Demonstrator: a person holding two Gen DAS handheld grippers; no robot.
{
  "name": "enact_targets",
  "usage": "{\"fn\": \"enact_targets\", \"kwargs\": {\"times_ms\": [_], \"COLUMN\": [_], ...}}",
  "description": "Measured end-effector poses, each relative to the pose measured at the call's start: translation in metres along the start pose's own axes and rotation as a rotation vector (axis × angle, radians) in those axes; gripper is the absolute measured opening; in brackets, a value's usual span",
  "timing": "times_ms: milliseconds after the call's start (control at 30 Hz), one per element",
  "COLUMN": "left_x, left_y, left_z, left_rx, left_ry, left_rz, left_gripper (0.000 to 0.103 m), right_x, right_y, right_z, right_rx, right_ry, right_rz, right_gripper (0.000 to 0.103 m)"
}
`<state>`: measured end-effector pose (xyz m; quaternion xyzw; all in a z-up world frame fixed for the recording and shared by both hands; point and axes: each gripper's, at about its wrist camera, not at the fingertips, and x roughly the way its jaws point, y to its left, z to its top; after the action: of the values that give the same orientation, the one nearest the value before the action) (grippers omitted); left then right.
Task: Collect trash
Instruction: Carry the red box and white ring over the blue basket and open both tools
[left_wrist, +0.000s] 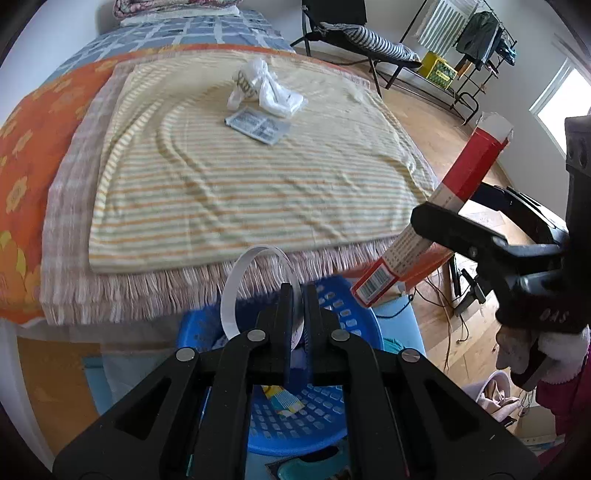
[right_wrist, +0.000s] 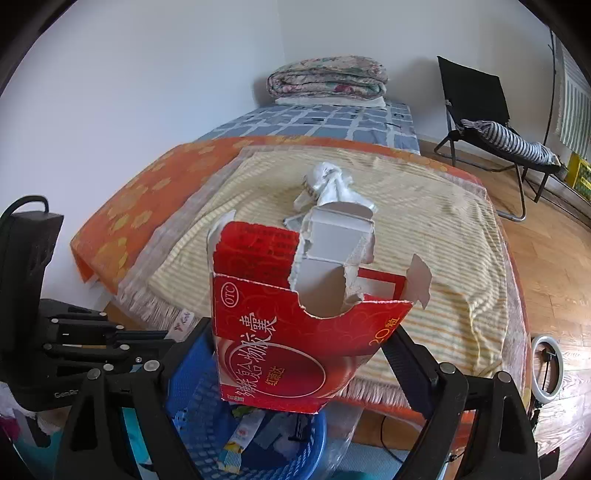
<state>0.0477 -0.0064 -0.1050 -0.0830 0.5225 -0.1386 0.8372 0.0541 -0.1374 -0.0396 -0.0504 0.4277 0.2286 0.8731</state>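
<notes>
My left gripper (left_wrist: 298, 291) is shut on a clear plastic ring (left_wrist: 236, 288) and holds it over a blue perforated basket (left_wrist: 332, 417) below the bed's near edge. My right gripper (right_wrist: 299, 332) is shut on a torn red medicine box (right_wrist: 280, 332), held above the same basket (right_wrist: 199, 402); the box also shows in the left wrist view (left_wrist: 443, 199). On the striped yellow blanket (left_wrist: 221, 192) lie a crumpled white plastic wrapper (left_wrist: 266, 88) and a flat silver packet (left_wrist: 256, 123). The wrapper also shows in the right wrist view (right_wrist: 328, 184).
A folded quilt (right_wrist: 327, 79) lies at the bed's far end. A black folding chair (right_wrist: 480, 107) with a striped cloth stands on the wooden floor at the right. A clothes rack (left_wrist: 476, 44) and yellow crate (left_wrist: 437, 70) stand beyond. Cables (left_wrist: 447, 306) lie on the floor.
</notes>
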Motion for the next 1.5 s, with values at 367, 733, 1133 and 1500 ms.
{"fn": "enact_targets", "kwargs": {"times_ms": [367,733,1133,1500], "left_x": [0.018,0.047,0.063,0.068], "left_y": [0.005,0.012,0.016,0.02], "left_z": [-0.028,-0.052,-0.056,-0.059], "left_rx": [-0.043,-0.073,-0.078,-0.087], "left_ry": [0.06,0.141,0.183,0.2], "left_rz": [0.001,0.029,0.059,0.088], "left_gripper": [0.004,0.004,0.004,0.004], "right_x": [0.009,0.028,0.045,0.054], "right_y": [0.019,0.019,0.02,0.018], "right_z": [-0.035,-0.06,-0.073,-0.079], "right_rx": [-0.018,0.017,0.041,0.07], "right_ry": [0.064,0.136,0.195,0.236], "right_rz": [0.021,0.035,0.054,0.075], "right_gripper": [0.091,0.091,0.092,0.092]}}
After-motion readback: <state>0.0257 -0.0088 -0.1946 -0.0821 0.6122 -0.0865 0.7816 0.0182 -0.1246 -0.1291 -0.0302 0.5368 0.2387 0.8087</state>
